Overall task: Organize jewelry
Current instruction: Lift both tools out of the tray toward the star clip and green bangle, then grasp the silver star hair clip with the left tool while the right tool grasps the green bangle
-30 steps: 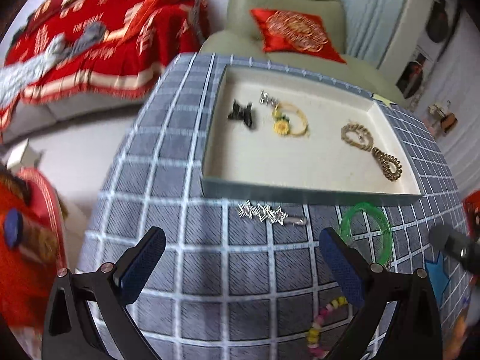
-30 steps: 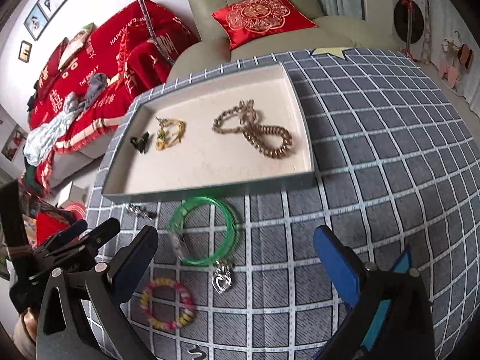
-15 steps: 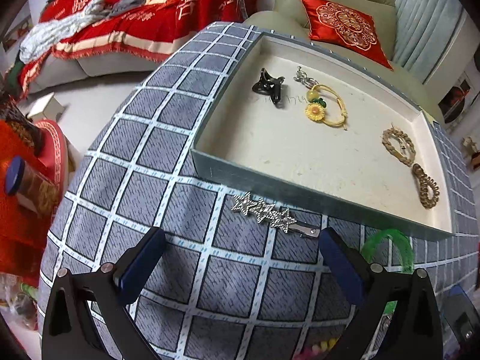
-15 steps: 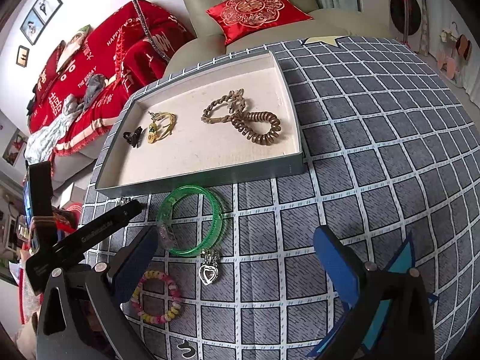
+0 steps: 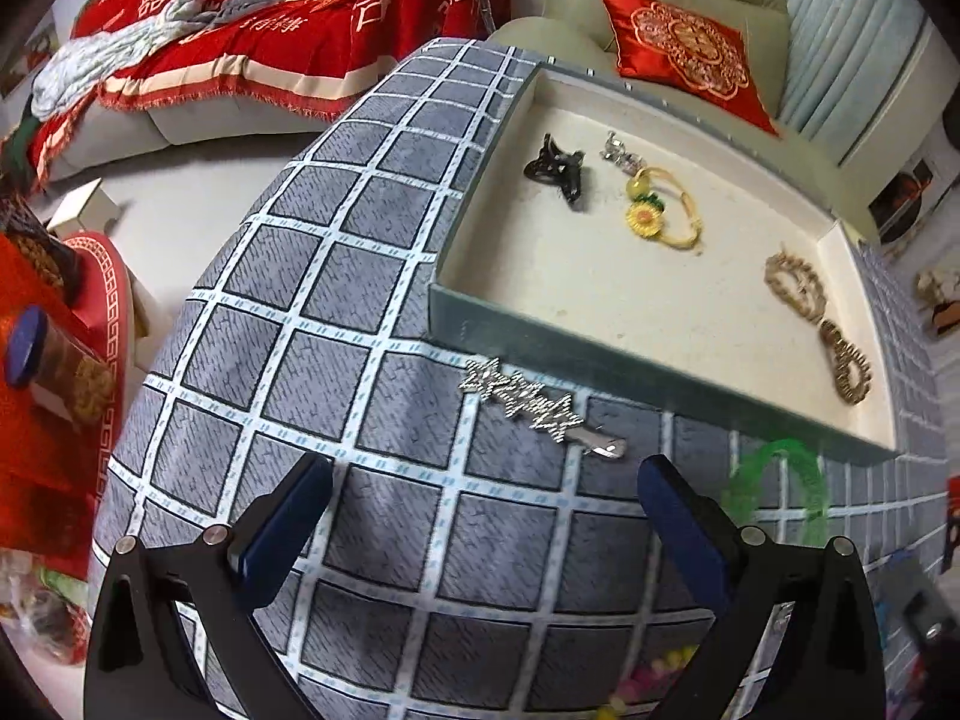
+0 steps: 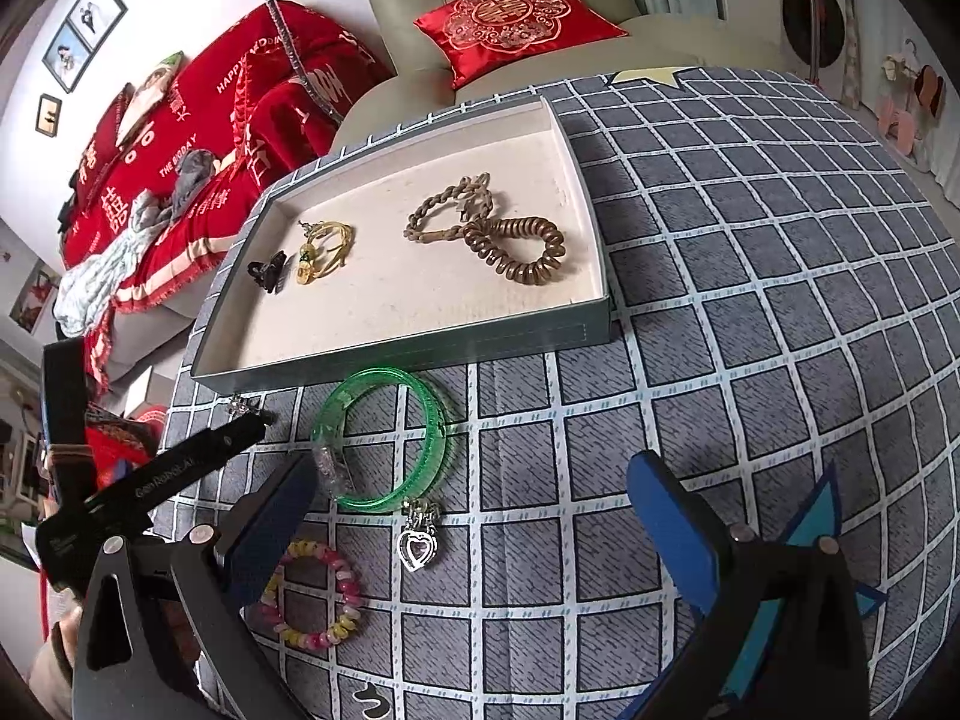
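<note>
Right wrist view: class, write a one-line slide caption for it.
Open right gripper above green bangle, heart pendant and bead bracelet beside the tray.

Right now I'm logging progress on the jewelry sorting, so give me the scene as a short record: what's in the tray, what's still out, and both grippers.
tray: teal-sided box on the checked tablecloth
in tray: black claw clip; yellow sunflower bracelet; tan chain bracelet; brown coil hair tie
still on cloth: star hair clip; green bangle; heart pendant; pastel bead bracelet
left gripper: open, empty, facing the star hair clip
right gripper: open, empty, above the heart pendant
</note>
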A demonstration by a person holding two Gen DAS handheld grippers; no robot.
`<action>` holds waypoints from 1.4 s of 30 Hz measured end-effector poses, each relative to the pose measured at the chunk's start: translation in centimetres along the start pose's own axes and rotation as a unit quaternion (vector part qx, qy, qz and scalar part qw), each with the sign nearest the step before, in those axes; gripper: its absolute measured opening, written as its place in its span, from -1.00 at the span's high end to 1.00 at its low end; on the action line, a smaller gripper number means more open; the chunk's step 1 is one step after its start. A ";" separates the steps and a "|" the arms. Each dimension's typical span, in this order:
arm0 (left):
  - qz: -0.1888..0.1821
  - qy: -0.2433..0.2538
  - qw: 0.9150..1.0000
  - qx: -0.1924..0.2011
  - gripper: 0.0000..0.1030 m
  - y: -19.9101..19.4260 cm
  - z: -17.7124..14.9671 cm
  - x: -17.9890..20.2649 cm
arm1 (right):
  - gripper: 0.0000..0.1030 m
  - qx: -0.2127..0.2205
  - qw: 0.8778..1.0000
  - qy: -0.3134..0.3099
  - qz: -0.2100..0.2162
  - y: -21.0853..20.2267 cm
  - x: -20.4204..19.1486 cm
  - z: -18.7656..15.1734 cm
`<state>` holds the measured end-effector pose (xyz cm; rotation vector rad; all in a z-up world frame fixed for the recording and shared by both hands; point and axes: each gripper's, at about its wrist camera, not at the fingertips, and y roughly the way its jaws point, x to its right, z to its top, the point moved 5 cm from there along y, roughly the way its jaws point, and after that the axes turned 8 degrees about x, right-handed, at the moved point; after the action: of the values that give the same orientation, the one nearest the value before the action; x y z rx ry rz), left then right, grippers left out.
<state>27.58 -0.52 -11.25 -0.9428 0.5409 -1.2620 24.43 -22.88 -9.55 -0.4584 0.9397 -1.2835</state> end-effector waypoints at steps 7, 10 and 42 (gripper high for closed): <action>0.040 -0.004 0.999 -0.002 -1.00 1.2 0.4 1.1 | -1.00 0.001 1.000 0.000 0.003 -0.2 -0.1 -0.1; 0.053 0.008 0.999 0.005 -1.00 1.0 0.2 1.0 | -1.00 0.000 1.000 -0.003 0.001 -0.2 0.0 -0.2; -0.078 0.144 0.986 0.039 0.67 -1.5 -0.3 -1.0 | 0.83 -0.032 0.984 -0.153 -0.090 4.4 -4.8 -1.5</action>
<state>26.26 0.27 -10.36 -0.7520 0.6486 -1.5628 25.90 -16.84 -12.15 -0.7825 0.6935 -1.3025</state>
